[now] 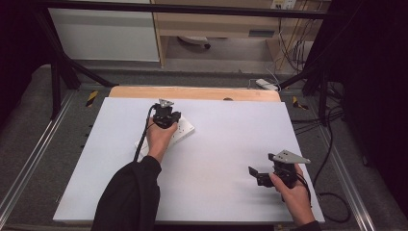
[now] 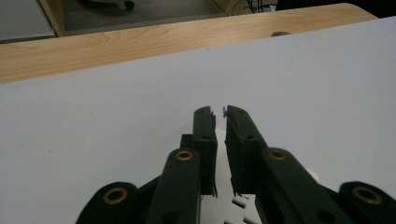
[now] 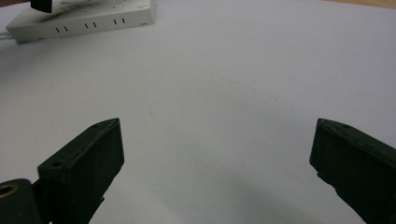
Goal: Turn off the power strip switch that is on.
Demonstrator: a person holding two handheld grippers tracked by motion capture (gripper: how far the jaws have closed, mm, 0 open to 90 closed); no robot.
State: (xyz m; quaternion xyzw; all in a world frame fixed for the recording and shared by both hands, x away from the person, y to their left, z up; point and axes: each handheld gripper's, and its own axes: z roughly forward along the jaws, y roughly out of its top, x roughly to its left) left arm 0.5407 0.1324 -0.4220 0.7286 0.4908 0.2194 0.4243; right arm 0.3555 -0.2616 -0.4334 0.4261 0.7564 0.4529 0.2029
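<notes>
Matt white sheet (image 1: 216, 163) over pale wood-grain tabletop (image 1: 192, 92); smooth white plastic power strip (image 3: 84, 21); matt black claws.

— Where are we, would you say?
— A lab, set up for recording. We see a white board (image 1: 231, 159) on a wooden table (image 1: 192, 92), ringed by a black metal frame (image 1: 57, 62) and aluminium rails (image 1: 29, 163).
— Anything else?
— Loose cables (image 1: 293, 48) on grey carpet (image 1: 29, 110), a power strip (image 1: 266, 84) on the floor, plain cabinets (image 1: 103, 33) behind.
</notes>
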